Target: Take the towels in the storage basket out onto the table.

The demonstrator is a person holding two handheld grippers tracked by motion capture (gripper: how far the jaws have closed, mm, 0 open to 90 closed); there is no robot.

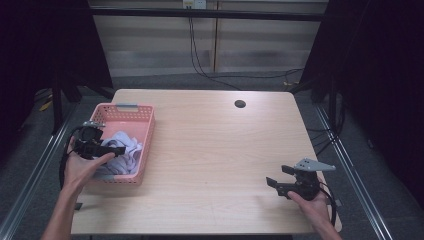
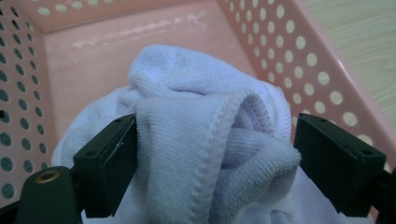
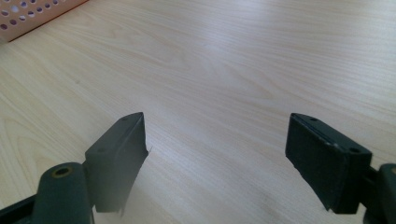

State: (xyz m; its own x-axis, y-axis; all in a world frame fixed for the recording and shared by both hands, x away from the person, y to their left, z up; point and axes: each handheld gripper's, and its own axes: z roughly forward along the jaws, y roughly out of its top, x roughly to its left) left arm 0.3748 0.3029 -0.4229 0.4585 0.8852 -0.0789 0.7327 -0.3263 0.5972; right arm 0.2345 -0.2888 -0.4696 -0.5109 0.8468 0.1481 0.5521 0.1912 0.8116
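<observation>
From the high view, a pink perforated basket [image 1: 131, 131] sits at the left side of a pale wooden table [image 1: 210, 150], and a crumpled white cloth [image 1: 122, 147] lies inside it. The left gripper [image 1: 116, 149] reaches over the basket's near left part, above the cloth. The right gripper [image 1: 274, 184] rests near the table's right front corner, well apart from the basket, pointing left. A round cable hole [image 1: 240, 104] marks the far side of the tabletop; beyond it runs a grey floor with black cables and dark curtains at both sides.

The left gripper view gives the close detail: the cloth [image 2: 205, 140], a white terry towel with a stitched hem, bunches up between the spread jaws, the left one against the fabric, the right one clear of it, so the towel is released. The basket's wall [image 2: 299, 60] surrounds it.

The right gripper view shows its jaws wide apart with bare wood grain [image 3: 224, 79] between them, and the basket's corner [image 3: 28, 14] at top left.
</observation>
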